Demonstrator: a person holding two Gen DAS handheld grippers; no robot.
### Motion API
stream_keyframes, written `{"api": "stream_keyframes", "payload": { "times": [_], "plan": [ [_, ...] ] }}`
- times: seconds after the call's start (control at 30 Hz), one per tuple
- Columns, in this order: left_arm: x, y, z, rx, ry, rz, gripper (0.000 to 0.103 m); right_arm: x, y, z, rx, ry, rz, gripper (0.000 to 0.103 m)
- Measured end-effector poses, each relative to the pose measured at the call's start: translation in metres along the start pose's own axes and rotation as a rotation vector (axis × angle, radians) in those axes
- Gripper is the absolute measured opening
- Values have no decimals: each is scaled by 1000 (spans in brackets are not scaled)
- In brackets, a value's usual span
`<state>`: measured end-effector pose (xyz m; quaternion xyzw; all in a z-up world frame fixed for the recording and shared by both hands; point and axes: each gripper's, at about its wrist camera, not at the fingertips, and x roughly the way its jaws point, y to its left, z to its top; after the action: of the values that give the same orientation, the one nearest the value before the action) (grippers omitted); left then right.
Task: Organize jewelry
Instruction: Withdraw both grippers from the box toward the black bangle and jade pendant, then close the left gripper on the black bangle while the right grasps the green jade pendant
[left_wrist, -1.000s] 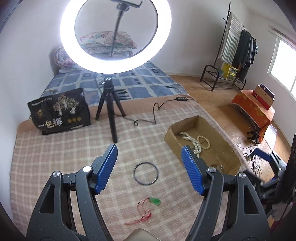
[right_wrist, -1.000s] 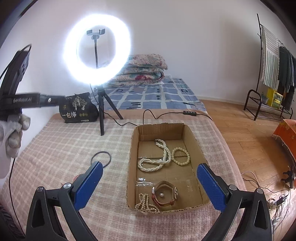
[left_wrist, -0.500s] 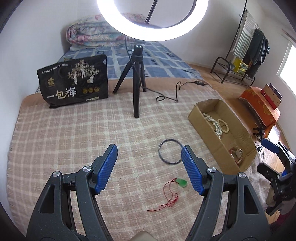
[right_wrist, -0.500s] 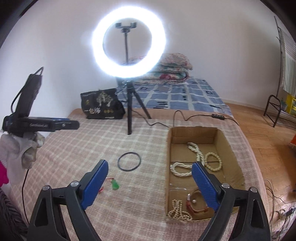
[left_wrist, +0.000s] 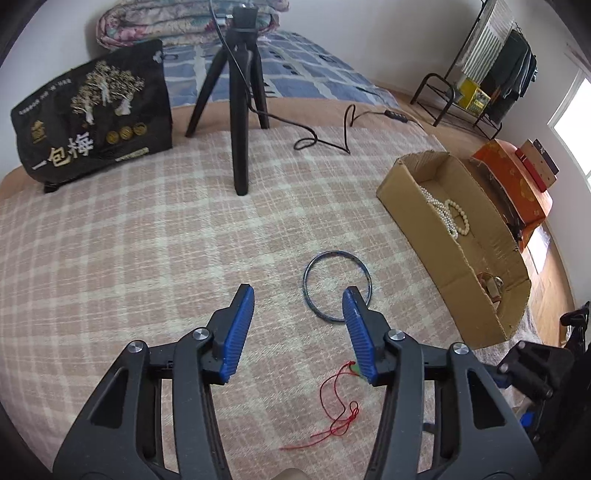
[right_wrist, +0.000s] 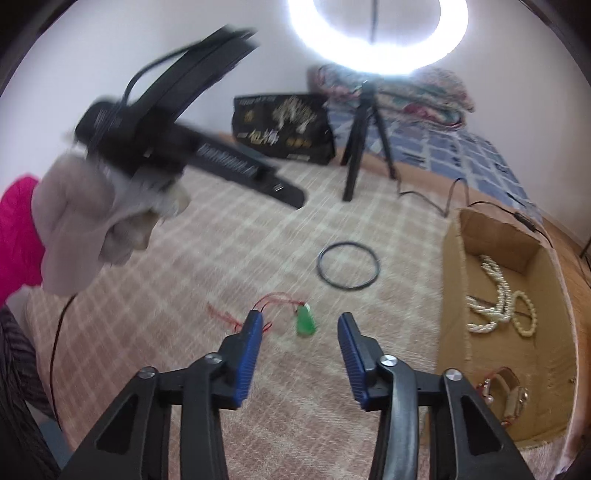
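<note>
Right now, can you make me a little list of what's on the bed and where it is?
surface: checked blanket
loose on blanket: dark ring bangle; green pendant on red cord
cardboard box: pearl necklaces, bead bracelet, watch
left gripper: closing, nothing between the pads
right gripper: closing, pendant lies ahead between the fingers, untouched

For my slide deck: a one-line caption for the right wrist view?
Right tongs, closing but empty, frame a green pendant on red cord beside a cardboard box of pearls.
</note>
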<state>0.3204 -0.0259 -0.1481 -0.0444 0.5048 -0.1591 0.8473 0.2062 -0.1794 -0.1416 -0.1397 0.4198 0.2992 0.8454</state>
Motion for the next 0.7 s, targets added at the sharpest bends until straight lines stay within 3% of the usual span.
{"api": "stream_keyframes", "payload": {
  "times": [0.2, 0.3, 0.7],
  "plan": [
    [29, -1, 7, 0, 52, -17, 45, 24, -2, 2, -32, 48, 20, 40],
    [44, 0, 11, -13, 77, -23, 37, 35, -5, 2, -29, 68, 21, 40],
    [83, -1, 17, -18, 145, -5, 33, 54, -13, -2, 7, 87, 29, 41]
  ]
}}
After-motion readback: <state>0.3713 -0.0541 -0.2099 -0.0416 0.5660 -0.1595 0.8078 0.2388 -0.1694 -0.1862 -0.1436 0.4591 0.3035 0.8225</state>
